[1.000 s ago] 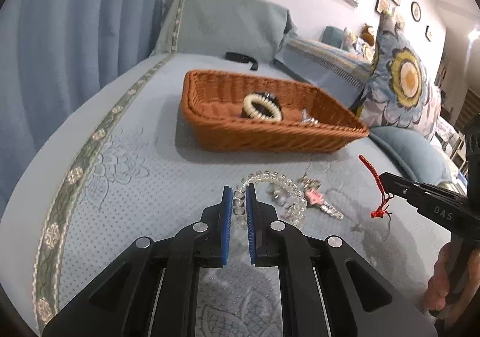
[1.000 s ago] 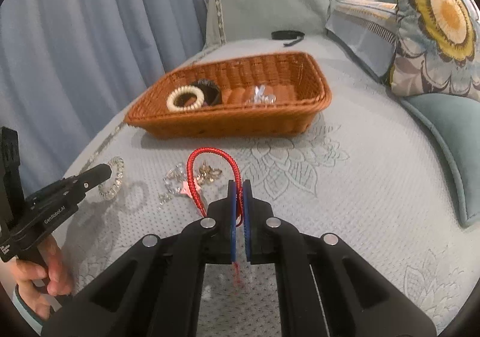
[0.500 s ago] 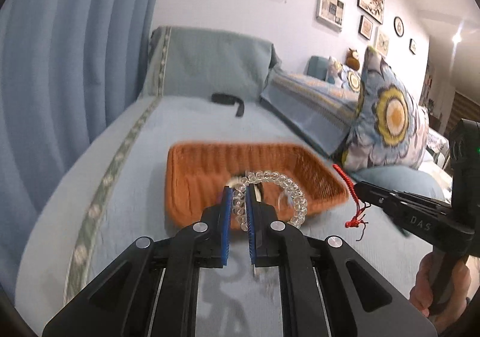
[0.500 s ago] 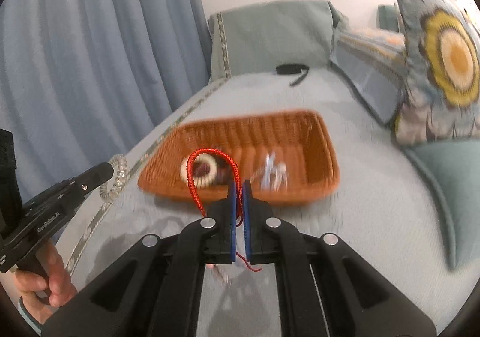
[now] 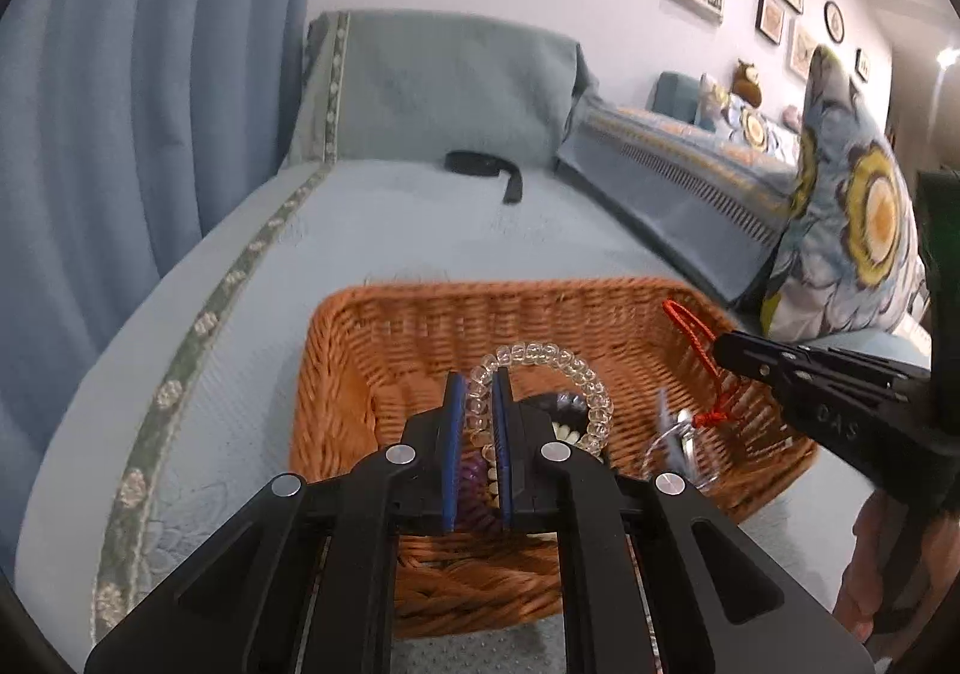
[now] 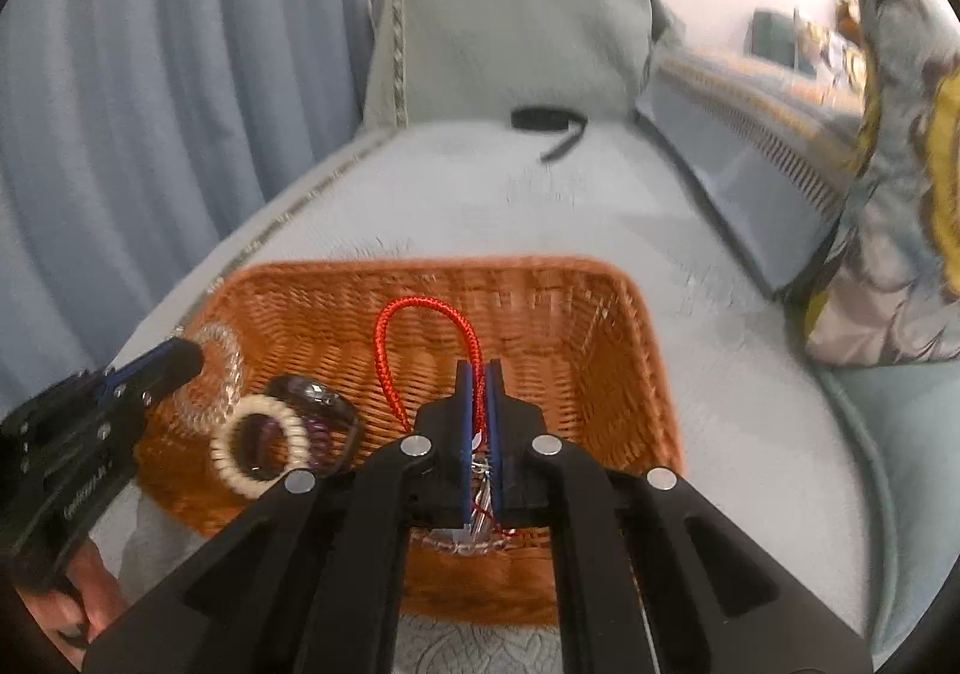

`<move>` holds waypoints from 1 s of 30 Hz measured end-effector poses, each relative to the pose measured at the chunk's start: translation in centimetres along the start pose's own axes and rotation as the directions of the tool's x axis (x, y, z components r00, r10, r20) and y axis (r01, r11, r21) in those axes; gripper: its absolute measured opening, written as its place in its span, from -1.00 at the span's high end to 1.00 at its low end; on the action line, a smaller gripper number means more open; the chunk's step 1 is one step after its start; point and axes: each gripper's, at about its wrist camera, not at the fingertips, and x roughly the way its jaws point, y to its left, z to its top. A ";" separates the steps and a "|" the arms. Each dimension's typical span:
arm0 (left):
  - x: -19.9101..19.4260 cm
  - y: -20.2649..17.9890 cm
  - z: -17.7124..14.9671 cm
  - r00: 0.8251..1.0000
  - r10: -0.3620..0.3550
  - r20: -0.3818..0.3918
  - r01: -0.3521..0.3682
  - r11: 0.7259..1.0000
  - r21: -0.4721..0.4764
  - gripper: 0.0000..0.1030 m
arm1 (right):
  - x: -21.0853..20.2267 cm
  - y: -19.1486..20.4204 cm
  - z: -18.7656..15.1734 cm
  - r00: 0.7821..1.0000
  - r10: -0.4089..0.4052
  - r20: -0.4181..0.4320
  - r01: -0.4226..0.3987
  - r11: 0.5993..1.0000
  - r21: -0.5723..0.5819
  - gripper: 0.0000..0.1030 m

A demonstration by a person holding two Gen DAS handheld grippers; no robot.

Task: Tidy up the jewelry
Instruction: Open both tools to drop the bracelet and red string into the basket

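Observation:
An orange wicker basket (image 5: 420, 314) (image 6: 570, 314) sits on the blue-green bedspread. My left gripper (image 5: 478, 383) is shut on a clear bead bracelet (image 5: 552, 359) and holds it above the basket's left part; the bracelet also shows in the right wrist view (image 6: 219, 374). My right gripper (image 6: 478, 374) is shut on a red cord bracelet (image 6: 420, 308) above the basket's right part; the cord shows in the left wrist view too (image 5: 690, 323). In the basket lie a cream spiral band (image 6: 261, 446), a dark faceted bracelet (image 6: 318, 395) and clear glittery pieces (image 5: 678, 446).
A black strap (image 5: 483, 167) lies farther back on the bed. Blue curtains (image 5: 120, 104) hang at the left. A striped bolster (image 5: 678, 176) and a flowered cushion (image 5: 858, 224) stand at the right. A blue-green cushion (image 6: 900, 434) lies right of the basket.
Both grippers rose from the bedspread with their bracelets and moved forward over the basket. The loose jewelry on the bedspread has dropped out of view.

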 end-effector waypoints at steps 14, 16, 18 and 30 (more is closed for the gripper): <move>0.1 0.6 -0.6 1.000 -0.009 -0.017 0.008 1.000 -0.011 0.51 | 1.4 -1.1 -1.0 0.997 0.042 -0.068 -0.038 0.997 0.065 0.93; -1.1 0.6 -0.5 1.000 -0.017 0.008 0.017 1.000 -0.015 0.35 | 0.5 -1.3 -1.0 0.997 0.051 -0.055 -0.047 0.996 0.072 0.89; -3.0 0.6 -0.4 0.998 -0.035 0.043 0.036 0.999 -0.017 0.26 | -0.7 -1.4 -1.2 0.997 0.069 -0.042 -0.066 0.995 0.074 0.83; -14.3 -1.7 -0.4 0.977 -0.077 0.197 0.077 0.997 0.011 -0.08 | -10.2 0.8 -4.7 0.982 0.180 0.054 -0.182 0.983 0.022 0.16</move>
